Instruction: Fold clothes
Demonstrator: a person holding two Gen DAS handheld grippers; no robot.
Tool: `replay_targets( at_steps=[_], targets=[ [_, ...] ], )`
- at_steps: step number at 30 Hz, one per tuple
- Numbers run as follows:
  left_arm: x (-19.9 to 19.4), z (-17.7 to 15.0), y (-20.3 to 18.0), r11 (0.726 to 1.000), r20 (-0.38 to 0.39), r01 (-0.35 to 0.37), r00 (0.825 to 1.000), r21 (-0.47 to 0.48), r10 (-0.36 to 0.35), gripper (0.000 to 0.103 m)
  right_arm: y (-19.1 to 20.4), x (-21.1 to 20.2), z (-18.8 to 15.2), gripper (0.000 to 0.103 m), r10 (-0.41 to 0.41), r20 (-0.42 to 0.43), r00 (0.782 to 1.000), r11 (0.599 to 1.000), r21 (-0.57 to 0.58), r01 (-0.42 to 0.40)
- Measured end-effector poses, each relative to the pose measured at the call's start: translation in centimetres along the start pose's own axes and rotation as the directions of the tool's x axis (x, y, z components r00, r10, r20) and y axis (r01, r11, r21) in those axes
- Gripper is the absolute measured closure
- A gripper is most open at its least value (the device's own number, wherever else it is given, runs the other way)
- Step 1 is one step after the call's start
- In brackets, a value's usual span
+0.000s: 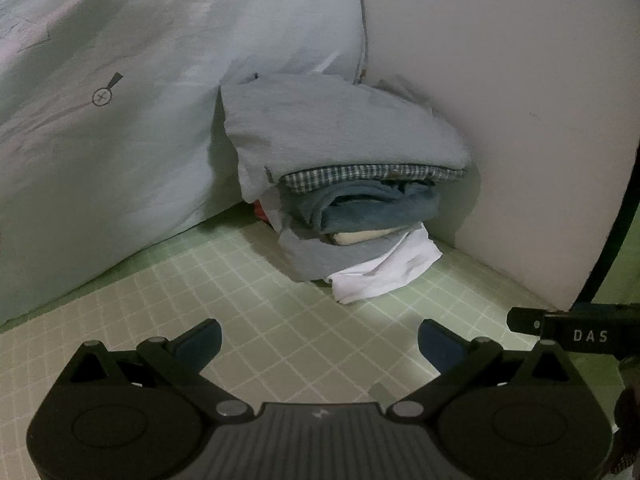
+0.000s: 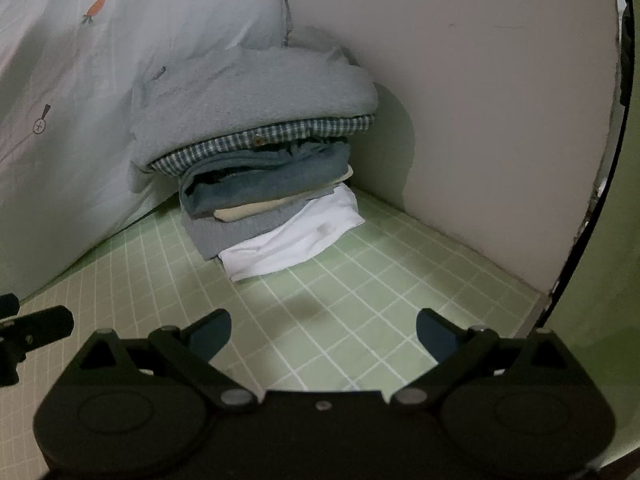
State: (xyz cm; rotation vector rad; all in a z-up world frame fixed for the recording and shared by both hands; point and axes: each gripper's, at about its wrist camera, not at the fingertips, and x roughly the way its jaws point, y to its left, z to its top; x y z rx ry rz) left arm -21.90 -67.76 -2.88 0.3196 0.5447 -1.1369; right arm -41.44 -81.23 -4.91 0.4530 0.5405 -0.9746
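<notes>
A stack of folded clothes (image 1: 352,184) sits in the corner on the green checked sheet (image 1: 240,292). A pale grey garment (image 1: 340,124) lies on top, over a checked shirt (image 1: 372,174), a blue piece, a grey piece and a white piece (image 1: 384,272) at the bottom. The stack also shows in the right wrist view (image 2: 264,152). My left gripper (image 1: 320,344) is open and empty, short of the stack. My right gripper (image 2: 324,332) is open and empty, also short of the stack, beside the left one.
A light blue quilt with carrot prints (image 1: 120,100) rises on the left, against the stack. A pale wall (image 1: 520,120) stands behind and to the right. Part of the right gripper (image 1: 576,328) shows at the left view's right edge.
</notes>
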Motion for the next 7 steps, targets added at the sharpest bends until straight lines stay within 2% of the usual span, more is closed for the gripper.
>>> replay_targets(
  at_steps=[7],
  targets=[
    [0.0,-0.18,-0.25,1.0,-0.004,0.022,1.0,0.006,-0.022,0.0,-0.5,0.13,0.18,0.003,0.001,0.002,1.0,1.0,0.009,-0.001]
  ],
)
